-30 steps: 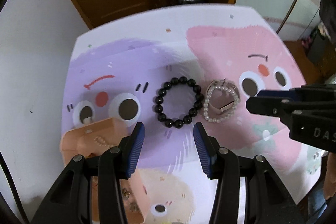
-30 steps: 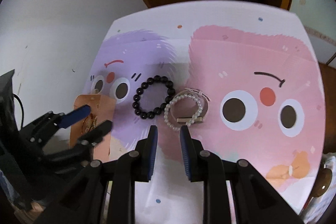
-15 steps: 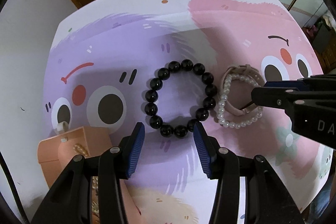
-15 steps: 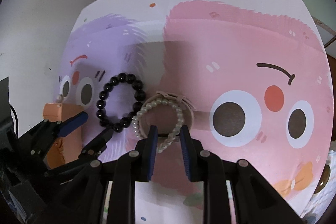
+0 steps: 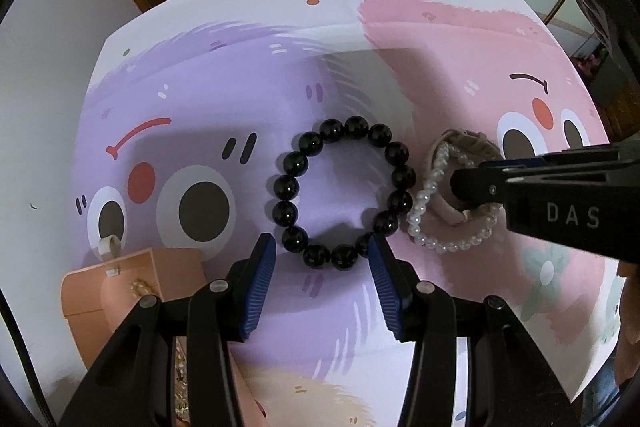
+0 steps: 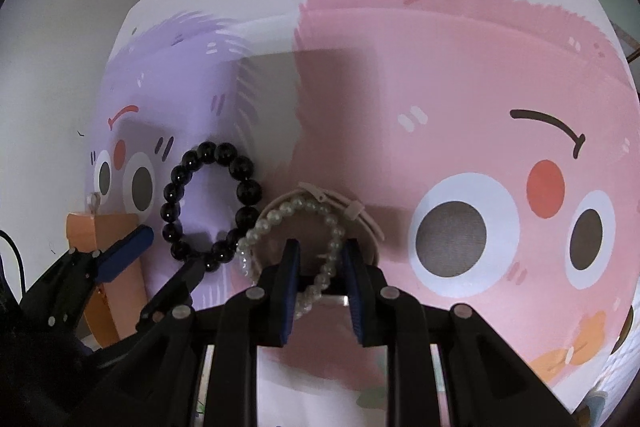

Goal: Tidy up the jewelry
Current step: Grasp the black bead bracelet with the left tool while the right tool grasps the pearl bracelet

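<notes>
A black bead bracelet lies flat on the cartoon mat; it also shows in the right wrist view. Beside it on the right lie a white pearl bracelet and a beige watch strap, one over the other. My left gripper is open, its fingertips straddling the black bracelet's near edge. My right gripper is open, its blue pads either side of the pearl bracelet's near arc, above the strap. Neither grips anything.
An open orange jewelry box with small pearl items stands at the mat's near left corner, also in the right wrist view. The mat covers a small table; a white wall is left, wooden furniture behind.
Both grippers have come down and forward toward the mat. The left now straddles the black bracelet's edge, the right straddles the pearl bracelet. The jewelry has not moved.
</notes>
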`<state>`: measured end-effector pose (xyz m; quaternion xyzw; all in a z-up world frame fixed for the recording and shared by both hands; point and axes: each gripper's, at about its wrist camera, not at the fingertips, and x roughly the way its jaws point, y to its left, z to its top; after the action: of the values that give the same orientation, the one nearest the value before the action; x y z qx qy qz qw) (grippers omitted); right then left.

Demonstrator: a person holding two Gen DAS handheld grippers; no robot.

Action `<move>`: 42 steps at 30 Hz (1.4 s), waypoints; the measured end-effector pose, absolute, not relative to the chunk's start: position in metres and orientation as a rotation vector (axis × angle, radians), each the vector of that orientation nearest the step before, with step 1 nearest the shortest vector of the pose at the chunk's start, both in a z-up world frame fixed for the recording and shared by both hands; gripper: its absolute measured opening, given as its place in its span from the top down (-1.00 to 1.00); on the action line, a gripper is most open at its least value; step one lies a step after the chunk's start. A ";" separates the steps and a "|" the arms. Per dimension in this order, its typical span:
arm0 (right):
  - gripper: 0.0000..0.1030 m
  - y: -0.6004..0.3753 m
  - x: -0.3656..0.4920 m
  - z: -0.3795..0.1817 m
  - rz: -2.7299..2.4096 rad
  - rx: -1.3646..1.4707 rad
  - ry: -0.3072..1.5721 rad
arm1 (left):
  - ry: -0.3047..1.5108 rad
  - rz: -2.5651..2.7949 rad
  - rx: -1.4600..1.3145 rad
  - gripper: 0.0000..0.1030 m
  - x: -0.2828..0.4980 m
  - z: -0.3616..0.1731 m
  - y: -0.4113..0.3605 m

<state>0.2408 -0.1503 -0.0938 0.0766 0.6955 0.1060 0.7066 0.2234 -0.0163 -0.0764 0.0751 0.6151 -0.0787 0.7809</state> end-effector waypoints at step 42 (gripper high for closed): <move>0.85 -0.203 0.212 -0.049 0.289 0.381 1.362 | 1.345 -0.442 0.413 0.51 0.226 -0.086 -0.075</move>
<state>0.2122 -0.2028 -0.0494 0.1743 0.6233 0.1321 0.7508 0.2265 -0.0748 -0.0862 0.1883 0.6131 -0.2015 0.7404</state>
